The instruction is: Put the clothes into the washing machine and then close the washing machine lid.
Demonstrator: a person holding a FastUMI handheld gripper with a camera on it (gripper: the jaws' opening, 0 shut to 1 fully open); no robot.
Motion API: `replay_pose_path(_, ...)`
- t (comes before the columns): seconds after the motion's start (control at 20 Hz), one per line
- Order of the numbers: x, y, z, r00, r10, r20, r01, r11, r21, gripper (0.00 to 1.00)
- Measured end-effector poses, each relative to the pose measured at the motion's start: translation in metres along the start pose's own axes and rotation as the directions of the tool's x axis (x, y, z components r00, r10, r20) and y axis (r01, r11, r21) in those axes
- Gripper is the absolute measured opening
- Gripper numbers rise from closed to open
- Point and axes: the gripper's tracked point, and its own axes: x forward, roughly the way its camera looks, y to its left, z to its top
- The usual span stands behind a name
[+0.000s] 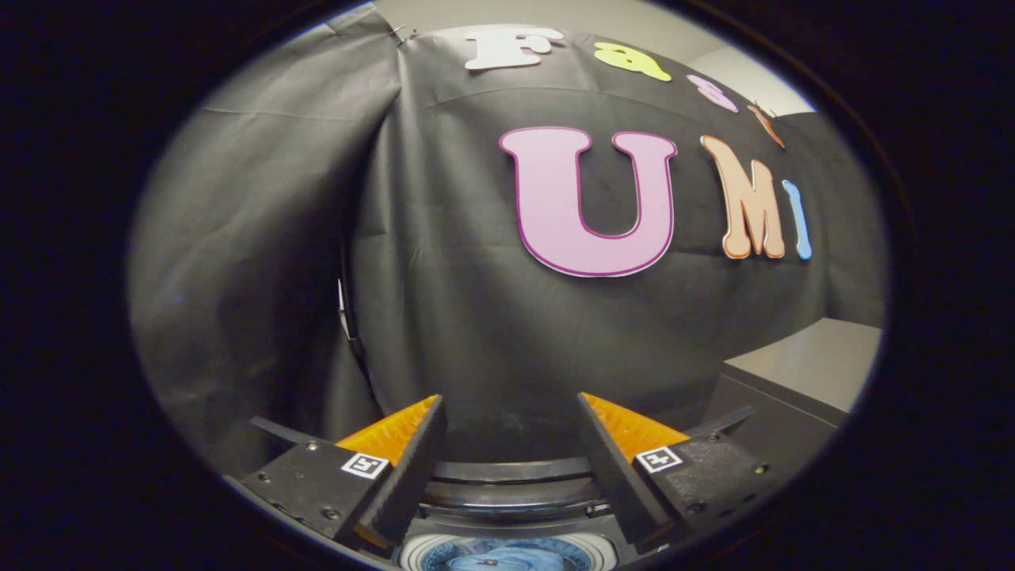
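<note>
Two fingers: my gripper (507,412) has them spread wide apart, nothing between the tips, gripping nothing.
Below the fingers: I see a washing machine (507,496) with its top open; its dark curved rim runs across the gap between the fingers.
Drum: a pale round opening (420,553) sits lowest in my gripper view, directly under the fingers.
Contents: blue denim-like clothes (507,557) lie inside that opening; I can make out folds but cannot tell how many pieces.
Lid: I cannot tell where it stands.
Ahead: black cloth wall (444,301) hangs beyond the fingertips.
Right side: a grey cabinet top (817,365) stands beside the machine, near the wall.
</note>
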Motion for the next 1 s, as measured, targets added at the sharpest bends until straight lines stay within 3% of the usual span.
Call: replay_pose_path(1.0,-0.021,0.000,-0.001,0.994,0.013,0.111,-0.014,1.000,0.004,0.98)
